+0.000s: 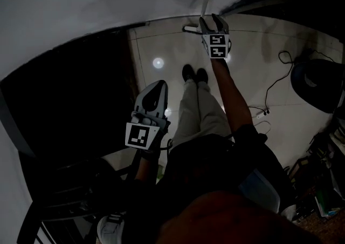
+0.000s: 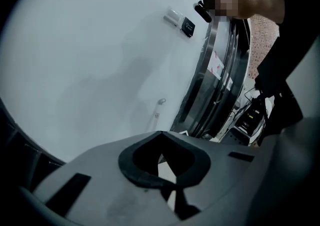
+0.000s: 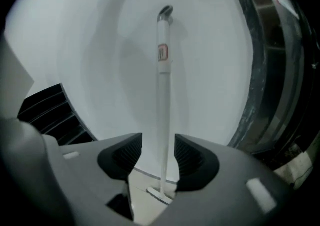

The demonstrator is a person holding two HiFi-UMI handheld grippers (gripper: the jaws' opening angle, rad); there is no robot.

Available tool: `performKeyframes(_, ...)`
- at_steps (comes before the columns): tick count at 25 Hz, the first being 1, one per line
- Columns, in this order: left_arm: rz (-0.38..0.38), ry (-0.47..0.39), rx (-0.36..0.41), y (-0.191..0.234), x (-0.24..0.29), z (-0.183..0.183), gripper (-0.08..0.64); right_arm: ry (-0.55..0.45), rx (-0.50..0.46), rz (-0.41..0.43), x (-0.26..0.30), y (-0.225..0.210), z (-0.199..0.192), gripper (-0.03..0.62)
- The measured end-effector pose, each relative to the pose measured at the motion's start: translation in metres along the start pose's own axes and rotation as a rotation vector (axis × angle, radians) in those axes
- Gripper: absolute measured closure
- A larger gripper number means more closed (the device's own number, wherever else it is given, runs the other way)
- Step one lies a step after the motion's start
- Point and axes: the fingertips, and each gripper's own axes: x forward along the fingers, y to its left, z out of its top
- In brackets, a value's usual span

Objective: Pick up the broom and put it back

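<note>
The broom (image 3: 163, 70) has a white handle with a hooked top and a small red label. It stands upright against the white wall, with its flat head (image 3: 160, 195) on the floor. My right gripper (image 3: 158, 142) is open and right in front of it. The handle shows in the gap between the ribbed pads (image 3: 125, 157), which do not touch it. In the head view the right gripper (image 1: 213, 20) reaches out low towards the broom (image 1: 205, 1). My left gripper (image 1: 155, 89) hangs near the person's left leg. Its jaws (image 2: 160, 135) meet at the tips, holding nothing.
The person's dark shoes (image 1: 194, 73) stand on the pale tiled floor. A dark stairway (image 1: 70, 108) lies to the left. A cable and power strip (image 1: 263, 112) and a dark round object (image 1: 318, 83) sit on the right. A metal-framed glass door (image 2: 220, 70) adjoins the wall.
</note>
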Motion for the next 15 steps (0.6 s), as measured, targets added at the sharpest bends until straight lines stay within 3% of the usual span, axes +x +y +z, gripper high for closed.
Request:
performKeyframes(9, 0.002, 0.039, -0.003, 0.011, -0.005, -0.018, 0.555, 0.148, -0.048, 0.012, 0.071, -0.013, -0.046, 0.387)
performKeyframes(10, 0.001, 0.041, -0.002, 0.011, -0.004, -0.018, 0.555, 0.151, -0.072, 0.015, 0.077, -0.015, -0.043, 0.398)
performKeyframes(12, -0.003, 0.039, -0.006, 0.009, -0.002, -0.018, 0.555, 0.152, -0.11, 0.038, 0.082, -0.015, -0.038, 0.502)
performKeyframes(15, -0.012, 0.031, -0.006, 0.007, -0.003, -0.016, 0.555, 0.154, -0.126, 0.059, 0.07, -0.006, -0.04, 0.503)
